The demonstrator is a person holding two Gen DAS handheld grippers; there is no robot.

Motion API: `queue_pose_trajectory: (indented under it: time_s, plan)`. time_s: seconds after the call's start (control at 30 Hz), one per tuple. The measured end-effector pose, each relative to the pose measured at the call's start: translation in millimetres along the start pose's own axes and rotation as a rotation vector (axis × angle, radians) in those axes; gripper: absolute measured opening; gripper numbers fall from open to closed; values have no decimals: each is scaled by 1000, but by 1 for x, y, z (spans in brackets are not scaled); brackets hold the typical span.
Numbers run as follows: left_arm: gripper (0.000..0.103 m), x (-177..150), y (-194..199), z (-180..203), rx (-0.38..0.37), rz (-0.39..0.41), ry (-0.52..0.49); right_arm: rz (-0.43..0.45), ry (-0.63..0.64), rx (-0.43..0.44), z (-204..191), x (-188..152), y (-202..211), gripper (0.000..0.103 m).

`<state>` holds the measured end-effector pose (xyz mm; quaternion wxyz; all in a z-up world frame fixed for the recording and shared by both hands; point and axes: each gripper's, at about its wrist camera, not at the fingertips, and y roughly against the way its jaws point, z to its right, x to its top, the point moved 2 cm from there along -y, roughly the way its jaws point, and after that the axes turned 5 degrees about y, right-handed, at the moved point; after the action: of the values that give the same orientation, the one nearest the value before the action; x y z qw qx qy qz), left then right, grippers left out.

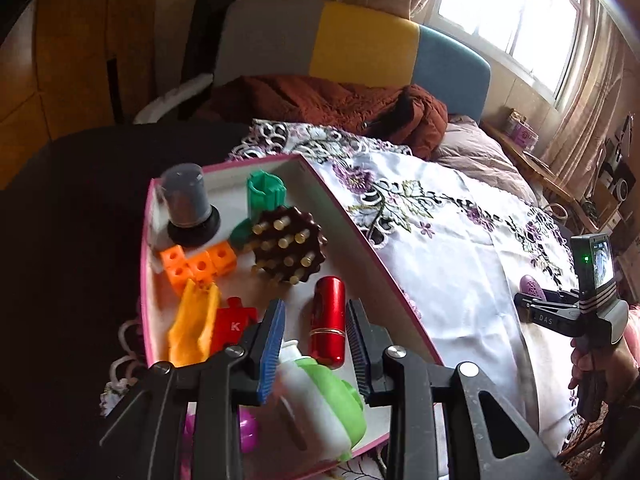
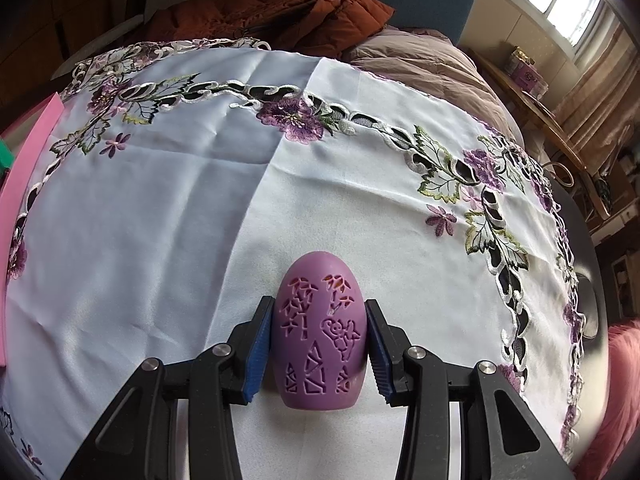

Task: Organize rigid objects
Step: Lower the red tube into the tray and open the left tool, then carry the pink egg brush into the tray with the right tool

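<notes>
My right gripper (image 2: 318, 350) is clamped on the purple egg-shaped shell (image 2: 319, 332), which rests on the embroidered cloth (image 2: 160, 200). My left gripper (image 1: 316, 340) hangs unclenched over the pink-rimmed box (image 1: 360, 232), white-and-green bottle (image 1: 320, 400) lying loose below its pads.

Bedroom, likely: bed (image 1: 472, 152), headboard (image 1: 360, 44).

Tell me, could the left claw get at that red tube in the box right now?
Probably yes. The left claw hangs open just above the box, and the red tube lies right ahead of its tips with nothing on top. The white and green bottle lies close beside the tube, so it might get nudged.
</notes>
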<state>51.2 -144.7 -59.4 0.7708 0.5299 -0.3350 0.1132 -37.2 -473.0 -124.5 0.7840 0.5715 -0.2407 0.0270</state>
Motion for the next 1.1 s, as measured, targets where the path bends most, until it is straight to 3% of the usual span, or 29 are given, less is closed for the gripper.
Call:
queue_pose_trajectory:
  time_s: [0.2,0.73,1.1]
  plan:
    - [31,0,21,-6,36,57,-11,7,10,-10,-2,-1,1,44]
    - [31,-9,33,-42,85,65,58,13,5,-9,-1,-2,2,44]
    - [31,-12,50,-85,135,90,139,31,-65,124,-3,0,10,44]
